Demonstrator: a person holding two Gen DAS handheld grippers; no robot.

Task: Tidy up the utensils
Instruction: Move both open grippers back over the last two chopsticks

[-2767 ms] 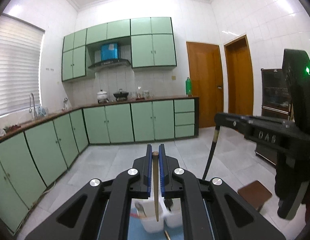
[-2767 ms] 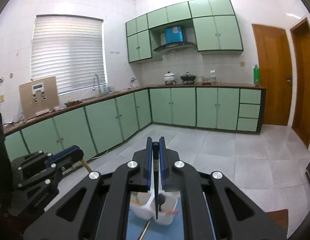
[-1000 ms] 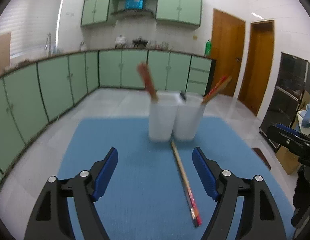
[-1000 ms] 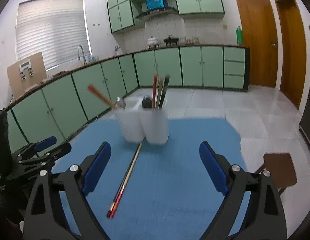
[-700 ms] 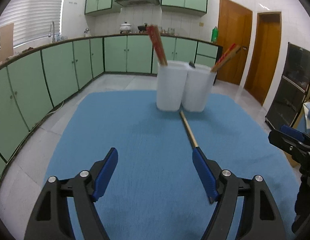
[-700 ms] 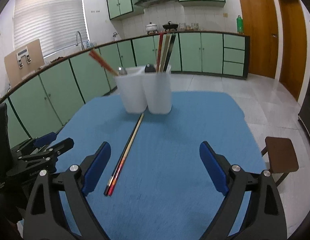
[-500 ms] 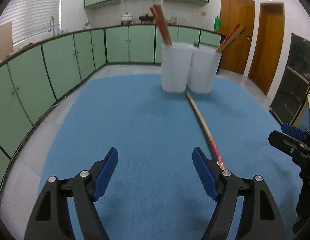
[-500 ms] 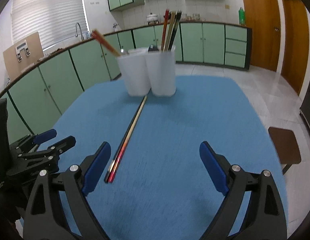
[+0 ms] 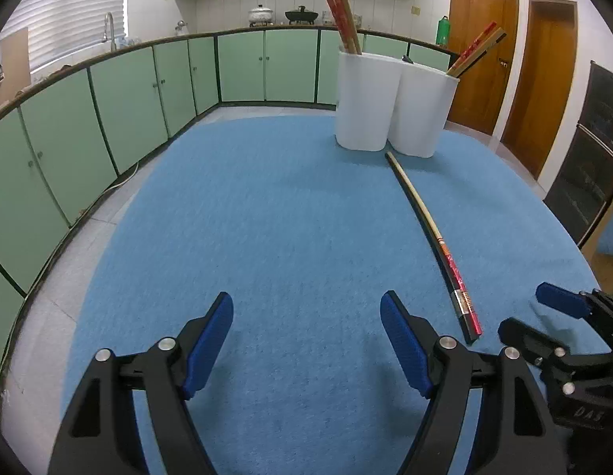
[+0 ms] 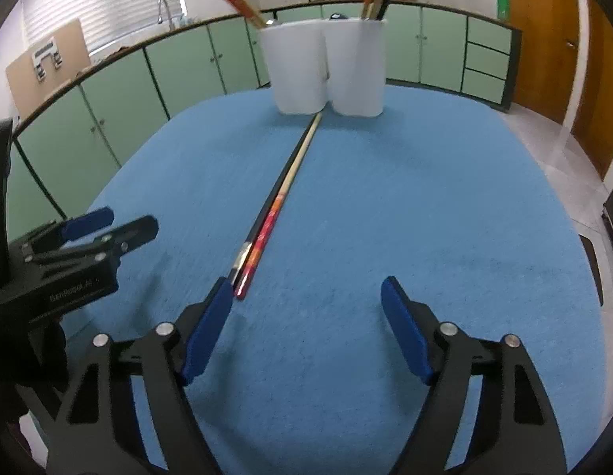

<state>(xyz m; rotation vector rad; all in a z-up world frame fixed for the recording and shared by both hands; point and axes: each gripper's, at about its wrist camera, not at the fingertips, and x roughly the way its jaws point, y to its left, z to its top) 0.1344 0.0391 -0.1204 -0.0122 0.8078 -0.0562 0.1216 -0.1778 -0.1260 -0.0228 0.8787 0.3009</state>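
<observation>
A pair of chopsticks (image 10: pixel 273 206) lies flat on the blue mat (image 10: pixel 425 206) that covers the desk, its pale tips almost touching the foot of the two white holders (image 10: pixel 326 67) and its red-patterned ends pointing back toward the cameras. A second ago both cameras saw the holders from above and farther off; now they sit low over the mat, with the holders rising tall at the far end and the pair stretching close below. That suggests both tools have come down to collect the last loose utensils.

The right hand-held gripper (image 10: pixel 306 316) is nearest: the red ends of the pair lie just beside its left finger, outside the gap, and its jaws are closing with nothing between them. The left hand-held gripper (image 9: pixel 306 336) hangs wide open and empty on the other side of the pair, whose red ends lie just beyond its right finger.

More chopsticks already stand in both holders, leaning out over the rims, so most of the sorting looks done. The pair on the mat appears to be what remains, and the right tool seems best placed to take it, once shifted sideways over the ends.

Green kitchen cabinets (image 9: pixel 148 91) and wooden doors (image 9: pixel 480 55) lie beyond the holders.
</observation>
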